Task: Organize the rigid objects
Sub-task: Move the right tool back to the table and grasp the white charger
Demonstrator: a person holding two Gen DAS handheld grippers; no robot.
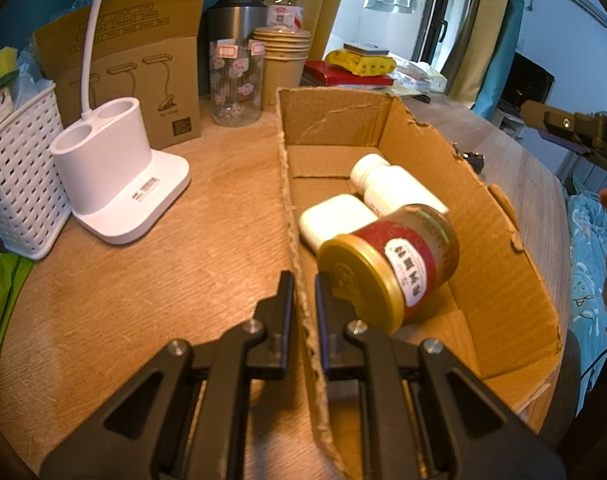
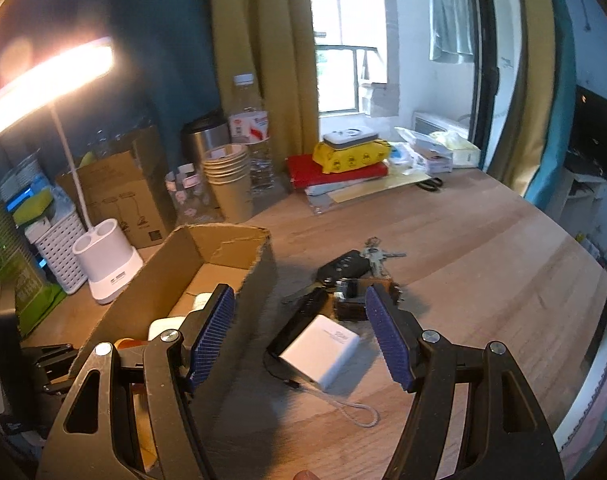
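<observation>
My left gripper (image 1: 304, 284) is shut on the left wall of an open cardboard box (image 1: 499, 248). In the box lie a red-labelled jar with a gold lid (image 1: 391, 264), a white bottle (image 1: 391, 186) and a white case (image 1: 335, 218). My right gripper (image 2: 299, 332) is open and empty, just right of the box (image 2: 207, 256). Between and beyond its fingers on the table lie a white power bank (image 2: 323, 350) on a black item (image 2: 299, 316), a black car key fob with keys (image 2: 345, 266) and a small dark wooden block (image 2: 357, 300).
A white lamp base (image 1: 115, 184), a white basket (image 1: 19, 188), a brown carton (image 1: 139, 76), a clear jar (image 1: 235, 84), paper cups (image 1: 283, 60), a steel tumbler and a water bottle stand at the back. Red books with a yellow pack (image 2: 343, 164) and scissors (image 2: 431, 183) lie further right.
</observation>
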